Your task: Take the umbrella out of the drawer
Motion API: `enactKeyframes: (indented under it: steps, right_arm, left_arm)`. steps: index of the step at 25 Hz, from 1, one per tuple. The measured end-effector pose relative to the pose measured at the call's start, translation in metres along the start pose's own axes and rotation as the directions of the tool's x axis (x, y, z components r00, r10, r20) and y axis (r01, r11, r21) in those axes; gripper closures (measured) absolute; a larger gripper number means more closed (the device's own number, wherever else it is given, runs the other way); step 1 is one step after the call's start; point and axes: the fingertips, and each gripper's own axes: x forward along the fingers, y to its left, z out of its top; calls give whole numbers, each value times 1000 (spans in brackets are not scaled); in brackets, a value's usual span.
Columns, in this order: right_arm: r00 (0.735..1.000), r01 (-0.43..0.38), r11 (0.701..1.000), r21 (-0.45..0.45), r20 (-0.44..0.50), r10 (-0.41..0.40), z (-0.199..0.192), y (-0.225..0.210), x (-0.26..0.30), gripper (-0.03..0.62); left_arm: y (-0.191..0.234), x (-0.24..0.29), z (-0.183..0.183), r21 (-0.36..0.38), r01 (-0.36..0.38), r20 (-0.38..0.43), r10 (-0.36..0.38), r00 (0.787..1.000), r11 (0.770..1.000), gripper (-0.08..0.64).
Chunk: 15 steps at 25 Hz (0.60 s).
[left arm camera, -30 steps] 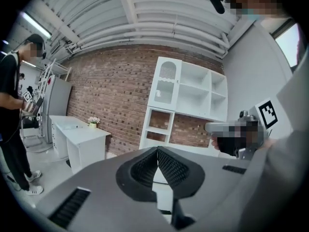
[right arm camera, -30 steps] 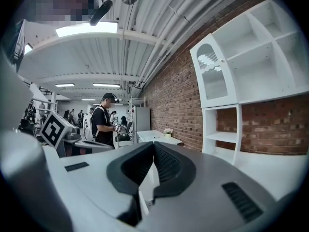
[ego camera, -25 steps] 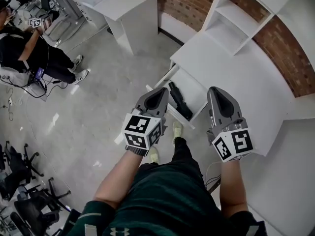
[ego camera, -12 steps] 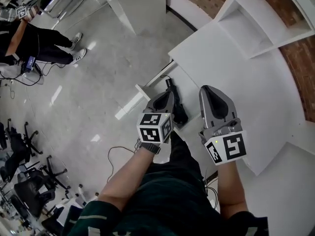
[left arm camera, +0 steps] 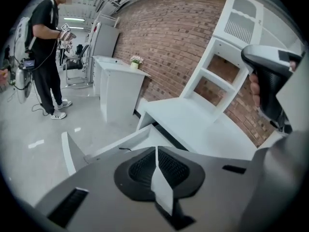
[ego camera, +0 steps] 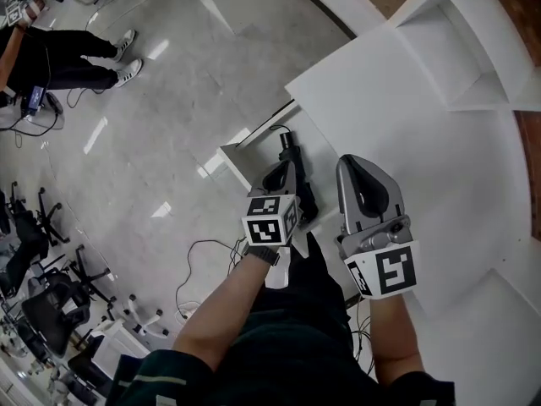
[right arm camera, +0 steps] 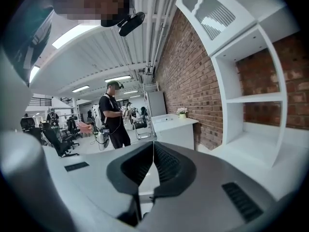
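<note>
The black folded umbrella [ego camera: 288,148] lies in the open white drawer [ego camera: 239,169] that is pulled out from the white desk [ego camera: 397,117]. My left gripper [ego camera: 282,171] hangs shut and empty just above the umbrella's middle and hides part of it. In the left gripper view the shut jaws [left arm camera: 156,153] cover the umbrella; only the drawer's wall [left arm camera: 118,143] shows past them. My right gripper [ego camera: 352,162] is shut and empty over the desk top, to the right of the drawer. Its own view has the jaws [right arm camera: 153,145] pointing across the room.
A white shelf unit [ego camera: 473,49] stands on the desk against a brick wall. A person [ego camera: 59,53] stands at the far left on the grey floor. Office chairs [ego camera: 38,311] crowd the lower left. A cable [ego camera: 207,256] lies on the floor. A white cabinet [left arm camera: 113,88] stands beyond the drawer.
Both grippers have come down and closer to the drawer. The left one has tipped downward and now hangs over the umbrella. Both stayed shut.
</note>
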Motion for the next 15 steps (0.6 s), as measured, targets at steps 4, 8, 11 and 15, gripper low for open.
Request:
enactKeyframes:
  steps: [4,8,11,15]
  right_arm:
    - [1000,-24,1000,13,-15,24,-14,-6,10,588]
    - [999,-30,999,30,-30,31,-24,-19,15,588]
    - [999,-26,999,46,-35,27,-28,-28,18,588]
    - [999,-34,998,56,-32,36,-31,-35,23,588]
  left_arm:
    - [11,30,-24,-14,-40,-70,39,997,999,549]
    - [23,57,-50,-28,-103,-142,98,985,994,454]
    - [32,71,-65,-35,-148,-189,138,972,988,387]
    - [42,89,-77,-71,-212,-241,189,952,975,333]
